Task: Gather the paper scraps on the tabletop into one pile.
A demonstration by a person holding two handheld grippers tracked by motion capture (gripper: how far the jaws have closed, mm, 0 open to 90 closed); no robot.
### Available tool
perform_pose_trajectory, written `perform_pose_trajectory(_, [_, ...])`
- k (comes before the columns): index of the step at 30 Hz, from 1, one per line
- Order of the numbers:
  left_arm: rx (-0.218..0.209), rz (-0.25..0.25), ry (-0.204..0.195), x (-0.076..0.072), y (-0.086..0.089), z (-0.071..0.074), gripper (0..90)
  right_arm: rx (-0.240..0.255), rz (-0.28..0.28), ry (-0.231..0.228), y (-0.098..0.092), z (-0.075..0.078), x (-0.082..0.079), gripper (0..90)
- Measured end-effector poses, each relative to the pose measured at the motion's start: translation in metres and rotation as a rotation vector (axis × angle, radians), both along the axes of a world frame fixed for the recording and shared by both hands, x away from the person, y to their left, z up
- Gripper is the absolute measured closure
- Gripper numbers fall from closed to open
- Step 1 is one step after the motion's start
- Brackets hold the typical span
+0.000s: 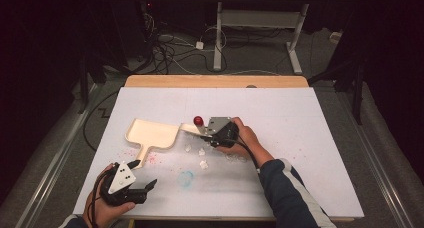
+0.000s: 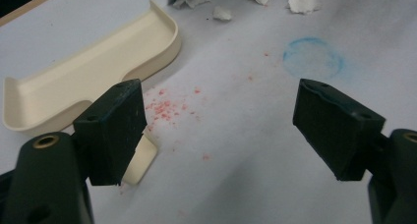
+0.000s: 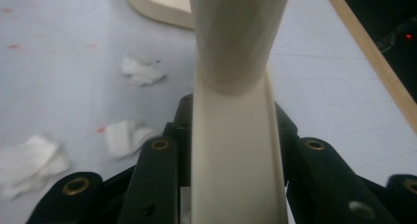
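**Desk:** Why are you holding it that way?

**Caption:** Your right gripper (image 1: 212, 133) clamps the cream brush (image 3: 236, 150) by its handle, head toward the paper scraps (image 1: 202, 152) beside the dustpan (image 1: 152, 133), likely to sweep them in. Your left gripper (image 1: 142, 177) waits, jaws wide apart and empty, near the pan's handle.

**Desk:** Anything unclear?

**Caption:** The bristles themselves are hard to make out.

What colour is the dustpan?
Cream, the dustpan shows best in the left gripper view.
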State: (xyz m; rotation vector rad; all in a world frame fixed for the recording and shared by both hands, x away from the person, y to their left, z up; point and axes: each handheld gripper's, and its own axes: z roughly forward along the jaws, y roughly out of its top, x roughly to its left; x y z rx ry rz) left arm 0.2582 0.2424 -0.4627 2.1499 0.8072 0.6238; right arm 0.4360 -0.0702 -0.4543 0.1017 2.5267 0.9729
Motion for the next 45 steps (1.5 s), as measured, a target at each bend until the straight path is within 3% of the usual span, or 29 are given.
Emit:
perform_pose_trajectory(1, [0.009,-0.005,-0.014,0.0,0.0,0.0,19.8,-0.005,0.033,-0.005,-0.004,0.0,-0.001,67.2])
perform_pose_trajectory(8, [0.017,-0.005,-0.011,-0.002,-0.001,0.001,20.0,-0.003,0.115,0.035,-0.034,0.006,-0.019,67.2])
perform_pose_trajectory(13, [0.016,-0.003,0.004,-0.003,-0.003,0.0,20.1,0.0,0.135,0.055,-0.052,0.009,-0.029,67.2])
perform_pose_trajectory(20, [0.02,-0.006,0.006,-0.003,-0.005,0.0,20.2,0.036,0.095,0.037,-0.068,0.011,-0.032,67.4])
perform_pose_trajectory(26, [0.023,-0.009,0.003,-0.003,-0.005,0.001,20.2,0.083,0.021,-0.036,-0.073,0.021,-0.031,67.5])
perform_pose_trajectory(29, [0.022,-0.009,0.001,-0.003,-0.005,0.001,20.2,0.121,-0.011,-0.032,-0.076,0.027,-0.03,67.4])
perform_pose_trajectory(34, [0.021,-0.011,-0.003,-0.004,-0.004,0.002,20.2,0.131,-0.081,-0.056,-0.076,0.037,-0.033,67.4])
perform_pose_trajectory(38, [0.02,-0.009,-0.006,-0.004,-0.003,0.003,20.2,0.154,-0.08,-0.071,-0.076,0.045,-0.038,67.4])
perform_pose_trajectory(41, [0.02,-0.009,-0.007,-0.004,-0.003,0.003,20.2,0.208,-0.052,-0.071,-0.078,0.051,-0.041,67.4])
perform_pose_trajectory(43, [0.02,-0.009,-0.009,-0.005,-0.003,0.003,20.2,0.23,-0.054,-0.074,-0.08,0.055,-0.042,67.4])
perform_pose_trajectory(45, [0.02,-0.008,-0.01,-0.005,-0.002,0.004,20.2,0.247,-0.093,-0.065,-0.08,0.058,-0.043,67.4])
